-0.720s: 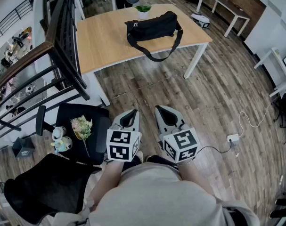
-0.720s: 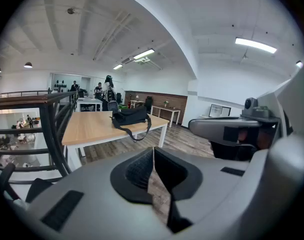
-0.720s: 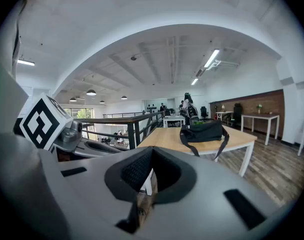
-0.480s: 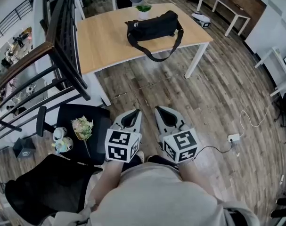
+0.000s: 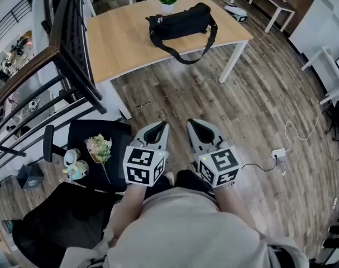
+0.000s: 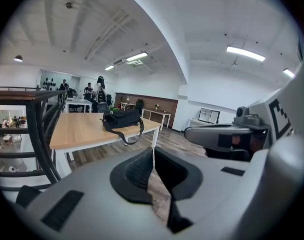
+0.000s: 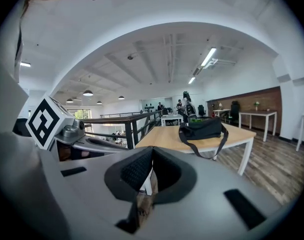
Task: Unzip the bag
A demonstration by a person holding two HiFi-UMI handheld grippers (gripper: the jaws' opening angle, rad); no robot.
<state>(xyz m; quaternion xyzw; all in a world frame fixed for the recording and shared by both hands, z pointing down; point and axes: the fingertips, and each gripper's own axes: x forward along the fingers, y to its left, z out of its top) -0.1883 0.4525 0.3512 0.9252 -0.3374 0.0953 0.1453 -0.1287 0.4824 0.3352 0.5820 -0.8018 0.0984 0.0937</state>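
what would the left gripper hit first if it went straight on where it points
Ahead of the left gripper is only wood-plank floor, then probably the front edge of the light wooden table with white legs; depth is unclear.

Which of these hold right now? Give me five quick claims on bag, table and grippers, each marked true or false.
1. The black fabric bag lies on the light wooden table. True.
2. The left gripper is clamped on the bag's zip pull. False: its jaws are together on nothing, and it is held near the person's body over the floor, far from the bag.
3. The bag's black shoulder strap hangs over the table's near edge. True.
4. The right gripper has its jaws wide apart. False: they are together, with nothing between them.
5. The small green potted plant stands on the floor. False: it stands on the table, behind the bag.
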